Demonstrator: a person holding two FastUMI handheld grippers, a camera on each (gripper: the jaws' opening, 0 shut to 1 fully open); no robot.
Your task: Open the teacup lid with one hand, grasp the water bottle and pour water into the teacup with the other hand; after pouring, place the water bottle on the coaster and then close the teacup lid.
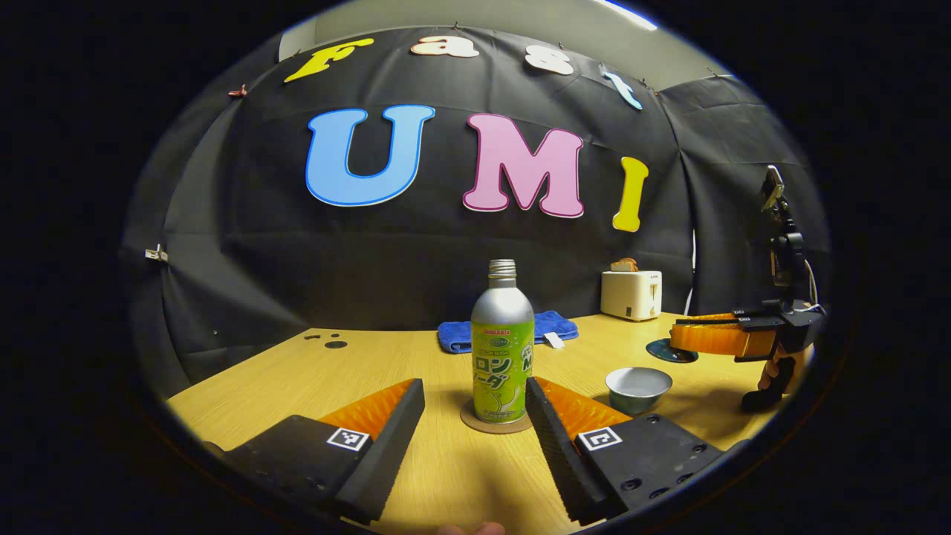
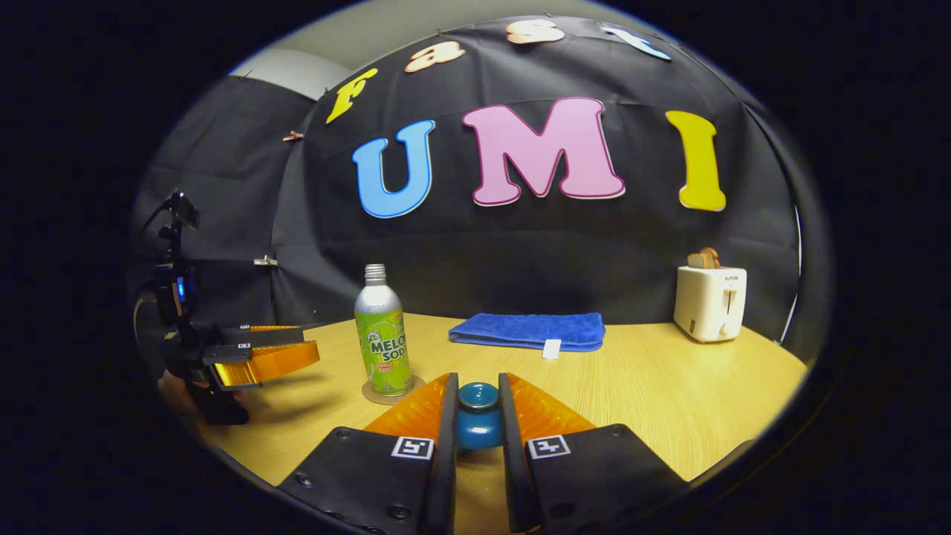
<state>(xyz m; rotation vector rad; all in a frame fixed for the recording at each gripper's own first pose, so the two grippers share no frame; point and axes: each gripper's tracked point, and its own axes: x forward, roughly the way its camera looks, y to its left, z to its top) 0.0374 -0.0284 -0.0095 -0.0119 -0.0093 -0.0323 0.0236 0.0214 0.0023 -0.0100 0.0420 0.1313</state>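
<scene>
A silver bottle with a green label stands upright on a round brown coaster. My left gripper is open, its fingertips level with the bottle's base on either side. The teacup sits uncovered to the right of the bottle in the left gripper view. My right gripper is shut on the blue knob of the teacup lid. The lid's dark disc shows under those fingers, beyond the cup.
A folded blue cloth lies behind the bottle. A white toaster with bread stands at the back right. Small dark spots mark the wooden table at the far left.
</scene>
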